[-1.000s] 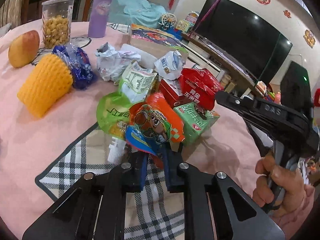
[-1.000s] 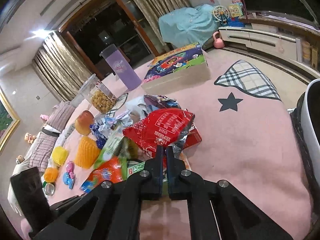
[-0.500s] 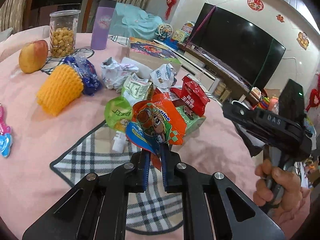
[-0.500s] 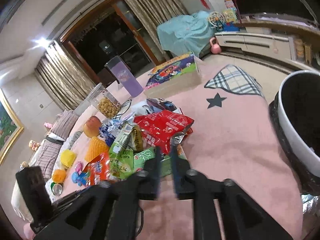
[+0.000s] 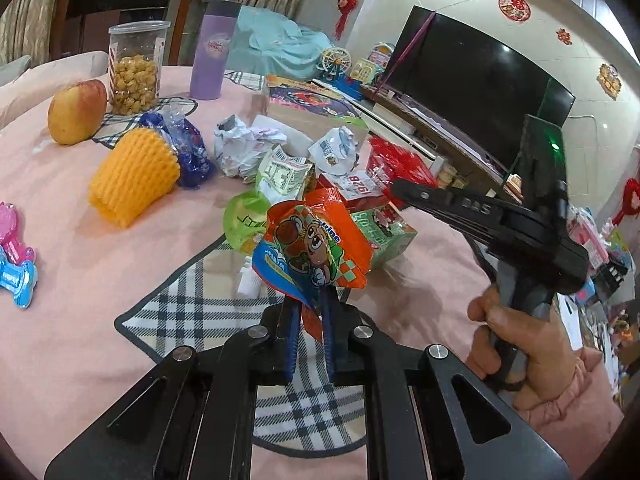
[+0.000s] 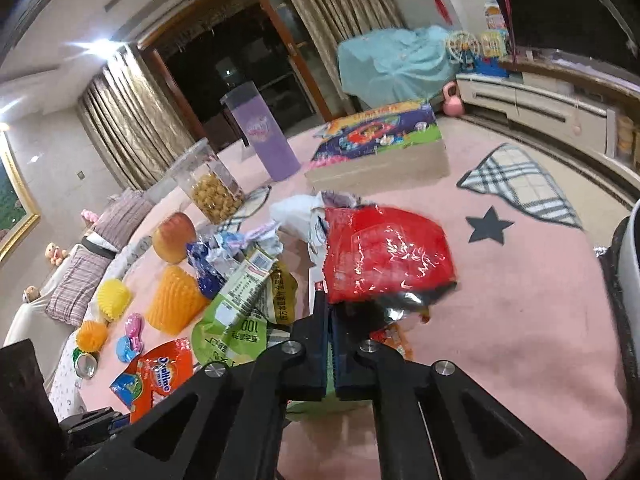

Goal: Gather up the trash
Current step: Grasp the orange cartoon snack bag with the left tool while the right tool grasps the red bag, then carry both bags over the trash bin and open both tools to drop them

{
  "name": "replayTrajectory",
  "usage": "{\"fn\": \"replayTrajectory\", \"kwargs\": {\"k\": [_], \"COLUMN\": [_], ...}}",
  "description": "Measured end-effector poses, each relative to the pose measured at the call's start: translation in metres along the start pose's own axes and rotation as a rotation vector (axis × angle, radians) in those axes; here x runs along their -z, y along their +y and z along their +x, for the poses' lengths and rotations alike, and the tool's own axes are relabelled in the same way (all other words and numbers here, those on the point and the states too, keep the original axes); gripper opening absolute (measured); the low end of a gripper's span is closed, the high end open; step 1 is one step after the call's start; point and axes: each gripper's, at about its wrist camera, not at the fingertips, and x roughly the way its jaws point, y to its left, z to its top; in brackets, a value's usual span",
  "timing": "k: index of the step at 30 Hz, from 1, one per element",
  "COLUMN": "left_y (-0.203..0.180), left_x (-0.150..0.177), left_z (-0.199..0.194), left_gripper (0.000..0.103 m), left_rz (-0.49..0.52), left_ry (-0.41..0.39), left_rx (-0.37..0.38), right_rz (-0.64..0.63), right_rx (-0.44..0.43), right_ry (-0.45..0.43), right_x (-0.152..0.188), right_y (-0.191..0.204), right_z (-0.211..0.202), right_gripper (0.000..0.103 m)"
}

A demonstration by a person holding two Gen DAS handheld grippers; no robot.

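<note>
My left gripper [image 5: 309,312] is shut on an orange snack wrapper [image 5: 312,250] and holds it above the pink table cloth; the wrapper also shows in the right wrist view [image 6: 154,372]. My right gripper [image 6: 329,304] is shut on a red foil wrapper [image 6: 386,254] and holds it up; in the left wrist view the right gripper [image 5: 404,190] sits by the red wrapper [image 5: 394,164]. A pile of trash lies between them: a green pouch [image 5: 244,220], a green carton [image 5: 384,232], crumpled white paper [image 5: 244,146], a blue wrapper [image 5: 184,148].
An apple [image 5: 76,112], a snack jar [image 5: 134,68], a purple tumbler [image 5: 212,62], an orange foam net [image 5: 130,176] and a puzzle box [image 6: 380,148] stand on the table. A bin rim [image 6: 630,264] lined with a black bag shows at the right edge.
Both grippers have lifted their wrappers off the pile. The left pulled the orange wrapper up and back. The right swung the red wrapper up; the bin slid mostly out of view.
</note>
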Motion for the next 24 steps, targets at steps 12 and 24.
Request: {"fn": "replayTrajectory", "kwargs": {"k": [12, 24], "left_y": [-0.055, -0.129], "left_x": [-0.009, -0.009], "left_z": [0.015, 0.042], "left_gripper": [0.009, 0.009], "left_rz": [0.081, 0.197], "left_ry": [0.018, 0.065], "left_rx": [0.100, 0.186], "right_rz": [0.069, 0.150], "right_rx": [0.023, 0.104], "right_ry": [-0.080, -0.128], "right_x": [0.012, 0.030], "right_y": [-0.040, -0.089], "right_z": [-0.098, -0.160], "right_gripper": [0.001, 0.001]}}
